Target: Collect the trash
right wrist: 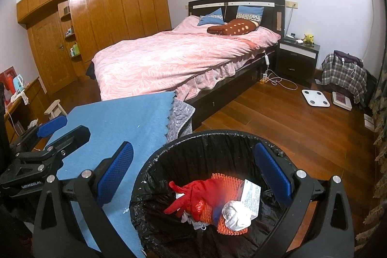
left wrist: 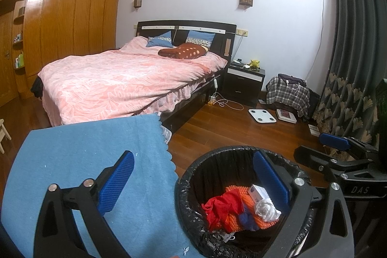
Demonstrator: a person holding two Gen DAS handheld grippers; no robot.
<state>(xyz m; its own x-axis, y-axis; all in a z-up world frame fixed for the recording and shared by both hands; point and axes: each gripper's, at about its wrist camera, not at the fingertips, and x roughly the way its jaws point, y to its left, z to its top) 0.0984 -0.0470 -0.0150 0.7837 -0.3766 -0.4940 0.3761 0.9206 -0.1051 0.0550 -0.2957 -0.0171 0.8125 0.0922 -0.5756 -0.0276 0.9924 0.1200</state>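
Note:
A round bin lined with a black bag (left wrist: 193, 175) (right wrist: 217, 134) stands on the wooden floor beside a blue cloth surface (left wrist: 92, 151) (right wrist: 116, 120). Inside lie red wrapping (left wrist: 222, 207) (right wrist: 193, 195), orange foam netting (right wrist: 227, 183), a small white box (left wrist: 257, 192) (right wrist: 251, 197) and a crumpled white wad (left wrist: 267, 209) (right wrist: 235, 213). My left gripper (left wrist: 193, 187) is open and empty, straddling the bin's left rim. My right gripper (right wrist: 196, 175) is open and empty above the bin. The right gripper (left wrist: 338, 144) also shows at the right of the left wrist view.
A small white scrap (left wrist: 185, 250) (right wrist: 125, 210) lies on the blue cloth near the bin. A bed with a pink cover (left wrist: 125, 81) fills the middle. A nightstand (left wrist: 244, 81), a white scale (left wrist: 262, 115), a plaid-draped heap (left wrist: 287, 93) and a dark curtain (left wrist: 350, 52) line the right.

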